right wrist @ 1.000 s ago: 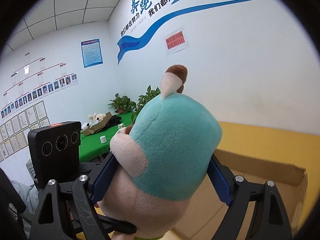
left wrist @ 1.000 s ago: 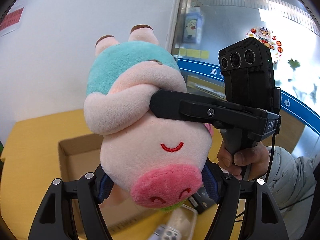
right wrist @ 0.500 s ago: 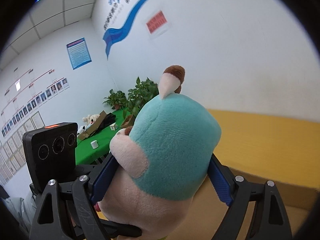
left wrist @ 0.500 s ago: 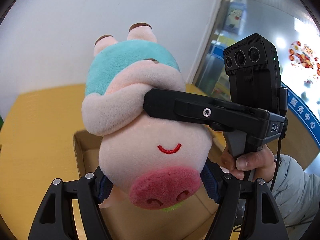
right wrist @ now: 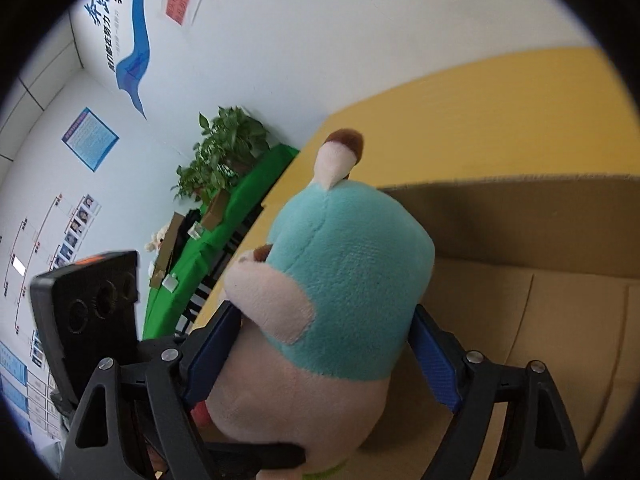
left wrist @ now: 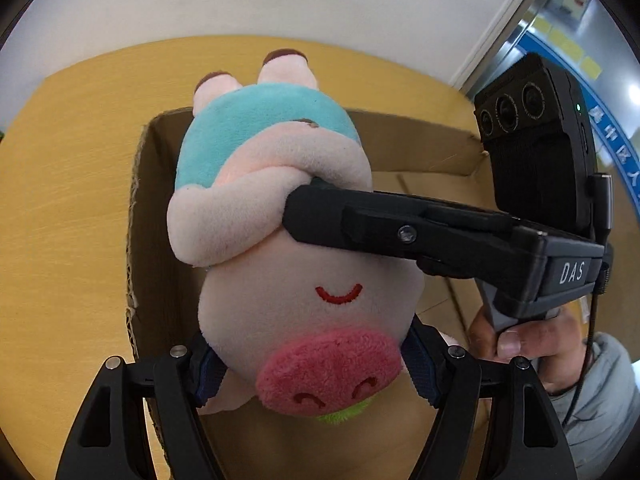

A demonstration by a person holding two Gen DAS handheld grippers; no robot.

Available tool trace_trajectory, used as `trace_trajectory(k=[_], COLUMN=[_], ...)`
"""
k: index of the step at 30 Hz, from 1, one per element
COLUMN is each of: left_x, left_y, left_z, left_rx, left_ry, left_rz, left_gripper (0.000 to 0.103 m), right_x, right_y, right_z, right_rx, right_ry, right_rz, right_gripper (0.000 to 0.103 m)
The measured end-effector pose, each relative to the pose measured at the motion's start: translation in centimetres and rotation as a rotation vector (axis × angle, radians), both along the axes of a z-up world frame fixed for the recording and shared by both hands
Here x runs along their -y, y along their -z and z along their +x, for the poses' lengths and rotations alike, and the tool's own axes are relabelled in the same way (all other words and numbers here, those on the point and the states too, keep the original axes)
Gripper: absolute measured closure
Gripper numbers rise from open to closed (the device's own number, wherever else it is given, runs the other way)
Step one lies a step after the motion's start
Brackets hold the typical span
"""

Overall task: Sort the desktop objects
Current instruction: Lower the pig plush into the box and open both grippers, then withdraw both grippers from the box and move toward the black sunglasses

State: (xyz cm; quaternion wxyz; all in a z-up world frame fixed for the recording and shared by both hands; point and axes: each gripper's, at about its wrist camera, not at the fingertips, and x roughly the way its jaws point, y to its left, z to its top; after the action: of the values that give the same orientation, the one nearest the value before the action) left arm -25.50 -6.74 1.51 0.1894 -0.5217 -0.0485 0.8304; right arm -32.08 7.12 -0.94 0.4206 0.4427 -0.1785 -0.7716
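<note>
Both tools have hold of the same pink plush pig in a teal shirt (left wrist: pixel 288 264), which hangs upside down over the open brown cardboard box (left wrist: pixel 420 148) on the yellow wooden desk (left wrist: pixel 68 200). The left tool (left wrist: pixel 312 364) is clamped on its head, jaws spread wide. The right tool (right wrist: pixel 320 344) squeezes the teal body, jaws closing a bit. A hand (left wrist: pixel 532 340) in a grey sleeve grips the right tool's handle.
</note>
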Motion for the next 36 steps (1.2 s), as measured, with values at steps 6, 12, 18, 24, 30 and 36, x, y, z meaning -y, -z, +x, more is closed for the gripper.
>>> trace_trajectory(k=[6,12,18,24,30,36], left_x=[-0.3,-0.1,1.1,4.4,2.6,0.1], left_y=[0.6,-0.3,-4.7,-9.5,-9.3,-6.4], left_z=[0.8,0.9,4.4,8.6,14.0,14.8], left_rx=[0.017,0.023,-0.101,-0.252,-0.334,-0.279], left_ry=[-0.011,-0.064,-0.113,-0.120,-0.085,-0.049], left_rz=[-0.095,-0.074,-0.082,-0.082,-0.091,-0.028], left_gripper=[0.021,0.016,0.012,0.002,0.001,0.001], right_x=[-0.1,0.1,-0.8,-4.4,-13.1,-20.6], right_y=[1.3,0.4,-2.9,-10.0,-14.1,-8.2], right_z=[-0.4,-0.3,1.3,7.1,16.4,20.2], right_rx=[0.077,0.077,0.017,-0.152,-0.249,-0.108], right_ry=[-0.005,0.010,0.024,0.048,0.157,0.330], right_rz=[0.006,0.058,0.132,0.240,0.244,0.393], right_gripper=[0.019,0.016,0.016,0.016,0.006,0.000])
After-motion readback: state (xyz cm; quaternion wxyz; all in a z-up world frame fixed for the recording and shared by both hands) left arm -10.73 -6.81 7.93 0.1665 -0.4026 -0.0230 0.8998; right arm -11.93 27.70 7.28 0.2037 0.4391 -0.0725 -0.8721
